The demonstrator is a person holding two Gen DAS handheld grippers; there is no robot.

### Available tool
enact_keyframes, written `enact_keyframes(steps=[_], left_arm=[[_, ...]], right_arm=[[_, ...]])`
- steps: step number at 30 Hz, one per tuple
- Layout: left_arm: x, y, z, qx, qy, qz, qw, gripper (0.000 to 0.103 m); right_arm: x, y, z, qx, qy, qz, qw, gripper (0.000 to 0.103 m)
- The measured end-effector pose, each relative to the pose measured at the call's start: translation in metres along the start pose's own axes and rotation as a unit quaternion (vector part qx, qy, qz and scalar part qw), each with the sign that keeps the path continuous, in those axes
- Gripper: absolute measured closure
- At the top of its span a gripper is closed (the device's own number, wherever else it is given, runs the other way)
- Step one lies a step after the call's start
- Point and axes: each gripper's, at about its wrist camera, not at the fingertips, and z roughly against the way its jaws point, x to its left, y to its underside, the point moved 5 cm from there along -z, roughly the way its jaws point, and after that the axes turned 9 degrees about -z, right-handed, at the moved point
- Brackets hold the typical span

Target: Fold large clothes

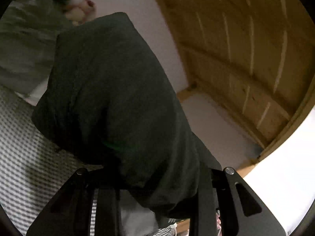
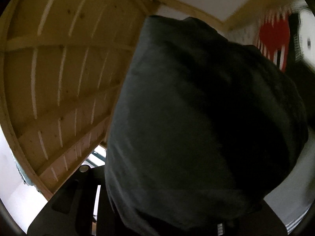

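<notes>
A large dark grey-green garment hangs bunched over my left gripper and fills the middle of the left wrist view. Its cloth runs down between the black jaws, which are shut on it, and it hides the fingertips. In the right wrist view the same garment covers the centre and right side. My right gripper is shut on a thick fold of it, and only its left arm shows. Both pictures are blurred by motion.
A slatted wooden bed frame rises close in front. Checked grey-white bedding lies at the lower left, with a green pillow and a pale soft toy behind. A red-and-white patterned thing sits at the far right.
</notes>
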Motion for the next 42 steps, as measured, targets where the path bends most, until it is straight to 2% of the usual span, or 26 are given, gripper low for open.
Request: enact_keyframes(steps=[2, 4, 5, 6, 10, 11, 14, 16, 21, 23, 24, 25, 26, 27, 29, 31, 33, 35, 36, 37, 38, 39, 40, 41, 42], left_arm=[[-0.011, 0.027, -0.026, 0.003, 0.006, -0.008, 0.9999, 0.077], [-0.013, 0.056, -0.049, 0.011, 0.003, -0.016, 0.9998, 0.077], [0.011, 0.06, -0.071, 0.02, -0.008, -0.019, 0.9996, 0.077], [0.018, 0.075, -0.08, 0.029, -0.016, -0.019, 0.9993, 0.077], [0.056, 0.159, -0.095, 0.087, -0.064, 0.0, 0.9941, 0.077], [0.068, 0.19, -0.095, 0.108, -0.082, 0.01, 0.9908, 0.077], [0.079, 0.231, -0.085, 0.121, -0.106, 0.007, 0.987, 0.077], [0.074, 0.249, -0.078, 0.123, -0.116, -0.005, 0.9855, 0.077], [0.083, 0.255, -0.061, 0.124, -0.135, 0.0, 0.983, 0.075], [0.094, 0.258, -0.058, 0.123, -0.141, 0.016, 0.9822, 0.07], [0.096, 0.253, -0.06, 0.122, -0.142, 0.027, 0.9819, 0.065], [0.103, 0.256, -0.056, 0.126, -0.139, 0.064, 0.9801, 0.055], [0.108, 0.252, -0.054, 0.129, -0.145, 0.087, 0.9772, 0.046], [0.113, 0.242, -0.053, 0.13, -0.157, 0.106, 0.9733, 0.031], [0.111, 0.234, -0.033, 0.13, -0.176, 0.119, 0.9685, 0.023], [0.103, 0.219, -0.013, 0.126, -0.206, 0.098, 0.9655, 0.008], [0.093, 0.2, 0.01, 0.111, -0.252, 0.068, 0.959, 0.006], [0.079, 0.175, 0.025, 0.098, -0.288, 0.03, 0.9521, 0.006], [0.068, 0.162, 0.024, 0.098, -0.3, -0.001, 0.949, 0.006], [0.057, 0.156, 0.019, 0.104, -0.303, -0.027, 0.9468, 0.006], [0.038, 0.15, 0.002, 0.13, -0.298, -0.074, 0.9427, 0.006], [0.021, 0.15, -0.023, 0.167, -0.29, -0.125, 0.934, 0.006], [0.011, 0.154, -0.037, 0.185, -0.288, -0.155, 0.9267, 0.006], [-0.006, 0.166, -0.063, 0.22, -0.287, -0.211, 0.908, 0.006], [-0.015, 0.174, -0.083, 0.243, -0.287, -0.246, 0.8934, 0.006]], right_arm=[[-0.017, -0.029, 0.019, -0.012, -0.003, 0.012, 1.0, 0.077], [-0.04, -0.044, 0.04, -0.016, 0.008, 0.009, 1.0, 0.077], [-0.061, -0.055, 0.051, -0.013, 0.021, 0.004, 1.0, 0.077], [-0.082, -0.066, 0.057, -0.011, 0.032, -0.001, 0.999, 0.077], [-0.178, -0.063, 0.097, 0.01, 0.089, -0.035, 0.995, 0.077], [-0.207, -0.058, 0.11, 0.017, 0.103, -0.052, 0.993, 0.077], [-0.241, -0.043, 0.136, 0.024, 0.088, -0.072, 0.993, 0.077], [-0.253, -0.036, 0.142, 0.022, 0.078, -0.088, 0.993, 0.075], [-0.271, -0.018, 0.149, 0.021, 0.065, -0.114, 0.991, 0.069], [-0.276, -0.013, 0.15, 0.019, 0.077, -0.117, 0.99, 0.057], [-0.283, -0.013, 0.156, 0.011, 0.095, -0.117, 0.988, 0.034], [-0.284, -0.014, 0.166, 0.001, 0.115, -0.118, 0.986, 0.016], [-0.284, -0.015, 0.177, -0.006, 0.132, -0.117, 0.984, 0.014], [-0.282, -0.016, 0.184, -0.004, 0.145, -0.109, 0.983, 0.014], [-0.265, -0.017, 0.199, -0.004, 0.199, -0.047, 0.979, 0.013], [-0.241, -0.023, 0.22, -0.032, 0.228, 0.013, 0.973, 0.003], [-0.209, -0.034, 0.246, -0.089, 0.293, 0.08, 0.949, 0.003], [-0.182, -0.04, 0.254, -0.102, 0.324, 0.122, 0.933, 0.003], [-0.173, -0.037, 0.251, -0.092, 0.337, 0.144, 0.926, 0.003], [-0.152, -0.026, 0.24, -0.073, 0.35, 0.167, 0.919, 0.003], [-0.137, -0.018, 0.22, -0.032, 0.371, 0.2, 0.906, 0.003], [-0.137, -0.006, 0.206, 0.003, 0.386, 0.227, 0.894, 0.003], [-0.125, 0.007, 0.184, 0.041, 0.399, 0.264, 0.877, 0.003], [-0.116, 0.023, 0.163, 0.071, 0.407, 0.291, 0.863, 0.003], [-0.104, 0.043, 0.132, 0.115, 0.416, 0.33, 0.839, 0.003]])
